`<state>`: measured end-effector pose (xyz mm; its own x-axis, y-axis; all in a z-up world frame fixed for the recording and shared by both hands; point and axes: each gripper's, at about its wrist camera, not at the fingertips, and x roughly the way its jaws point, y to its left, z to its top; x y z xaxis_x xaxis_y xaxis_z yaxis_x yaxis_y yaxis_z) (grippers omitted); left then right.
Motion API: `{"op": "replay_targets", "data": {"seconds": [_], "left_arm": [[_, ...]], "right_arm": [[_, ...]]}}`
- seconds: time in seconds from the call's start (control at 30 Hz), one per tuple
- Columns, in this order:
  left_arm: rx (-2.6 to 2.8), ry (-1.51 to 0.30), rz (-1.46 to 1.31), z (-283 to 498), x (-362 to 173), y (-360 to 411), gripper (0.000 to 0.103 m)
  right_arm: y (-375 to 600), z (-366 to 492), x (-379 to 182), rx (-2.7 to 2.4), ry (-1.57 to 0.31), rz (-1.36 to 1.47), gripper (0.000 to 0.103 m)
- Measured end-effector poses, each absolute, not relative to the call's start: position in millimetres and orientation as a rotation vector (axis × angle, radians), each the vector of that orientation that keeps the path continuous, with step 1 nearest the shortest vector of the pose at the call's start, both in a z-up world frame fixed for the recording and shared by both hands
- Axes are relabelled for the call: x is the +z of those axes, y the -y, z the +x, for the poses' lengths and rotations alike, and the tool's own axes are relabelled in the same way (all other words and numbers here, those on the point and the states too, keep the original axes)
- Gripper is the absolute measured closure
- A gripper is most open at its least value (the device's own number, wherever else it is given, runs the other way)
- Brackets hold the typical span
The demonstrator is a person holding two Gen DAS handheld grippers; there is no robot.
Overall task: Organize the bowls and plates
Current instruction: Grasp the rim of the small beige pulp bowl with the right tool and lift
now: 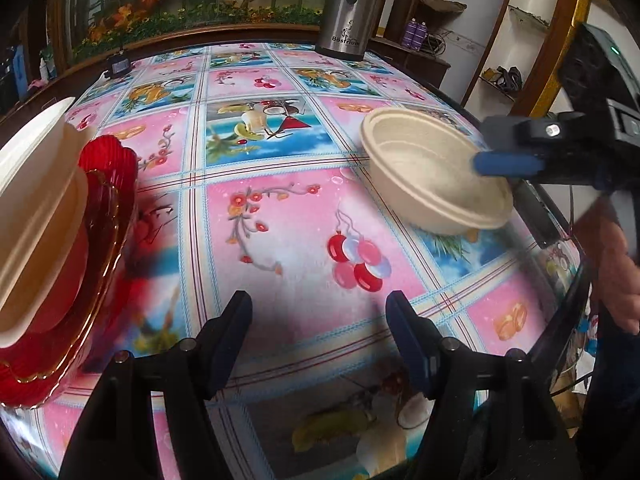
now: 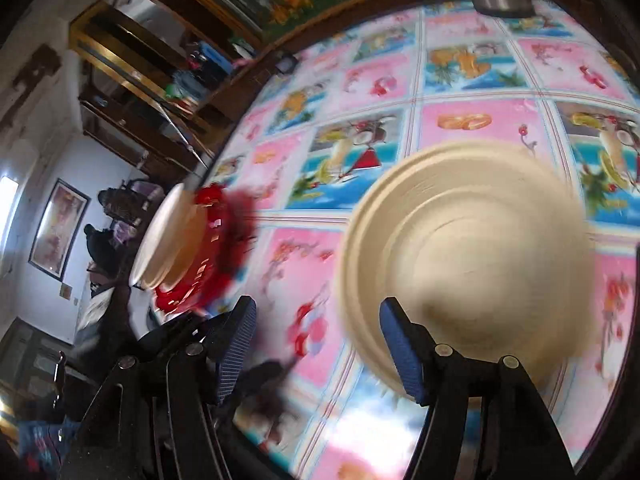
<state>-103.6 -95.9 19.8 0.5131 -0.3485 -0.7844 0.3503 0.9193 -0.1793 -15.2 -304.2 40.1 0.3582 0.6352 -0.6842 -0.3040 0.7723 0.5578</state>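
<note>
My left gripper (image 1: 318, 334) hangs low over the near part of the table (image 1: 280, 216), jaws apart and holding nothing; only patterned cloth lies between its fingers. To its left stands a red plate (image 1: 108, 216) with a cream bowl (image 1: 40, 216) seated in it, near the table's left edge and well apart from my left fingertips.

My right gripper (image 2: 318, 344) also has its jaws apart. In the left wrist view it enters from the right, one blue fingertip (image 1: 506, 163) reaching over the rim and into the hollow of a second cream bowl (image 1: 434, 168), which sits on the right part of the table, near its edge. Whether the finger touches the bowl's inner wall I cannot tell. In the right wrist view that same bowl (image 2: 472, 260) is blurred; its near rim lies just beyond my right finger (image 2: 400, 346), mostly to the right of the gap between the jaws. The red plate and its bowl (image 2: 176, 236) appear far left there, also blurred.

The hand carrying the right gripper (image 1: 620, 276) shows at the right edge, beside the table rim. A steel flask (image 1: 348, 8) stands upright at the far edge.
</note>
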Motion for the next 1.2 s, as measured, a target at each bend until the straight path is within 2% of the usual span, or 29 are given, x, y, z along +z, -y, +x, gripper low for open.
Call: {"op": "replay_targets", "data": {"seconds": [0.17,0.27,0.33,0.37,0.4,0.47,0.53,0.97,1.0,1.07,1.2], "left_arm": [[-0.436,-0.910,-0.016,-107.7,34.8,93.9,0.034],[-0.457,-0.899,-0.038,-107.7,42.5,94.9,0.034],[-0.453,-0.894,-0.042,-105.8,45.8,95.6,0.034],[-0.447,-0.894,-0.043,-103.8,47.1,96.2,0.035],[-0.442,-0.894,-0.051,-101.1,48.8,96.1,0.035],[-0.439,-0.899,-0.061,-96.1,52.2,97.0,0.047],[-0.443,-0.897,-0.065,-90.1,56.2,100.1,0.050],[-0.458,-0.955,-0.103,-30.4,49.4,134.4,0.052],[-0.465,-0.961,-0.097,-27.9,46.7,138.4,0.054],[-0.485,-0.972,-0.071,-25.2,39.2,149.2,0.085],[-0.467,-0.942,-0.022,-37.8,39.7,151.9,0.086]], "right_arm": [[359.8,-54.1,67.3,0.396,-0.849,0.438,0.036],[386.9,-66.9,63.5,0.282,-0.826,0.486,0.056],[399.5,-69.3,53.2,0.261,-0.846,0.556,0.062],[403.4,-71.1,46.6,0.261,-0.857,0.587,0.069],[406.3,-72.4,39.1,0.264,-0.869,0.618,0.070],[408.3,-74.1,30.5,0.271,-0.885,0.648,0.070],[406.7,-73.1,25.6,0.276,-0.894,0.652,0.070],[382.4,-49.6,12.4,0.279,-0.922,0.611,0.070],[381.5,-48.2,10.6,0.275,-0.924,0.614,0.072],[379.2,-47.3,7.0,0.282,-0.934,0.621,0.082],[369.2,-49.0,8.1,0.294,-0.937,0.597,0.084]]}}
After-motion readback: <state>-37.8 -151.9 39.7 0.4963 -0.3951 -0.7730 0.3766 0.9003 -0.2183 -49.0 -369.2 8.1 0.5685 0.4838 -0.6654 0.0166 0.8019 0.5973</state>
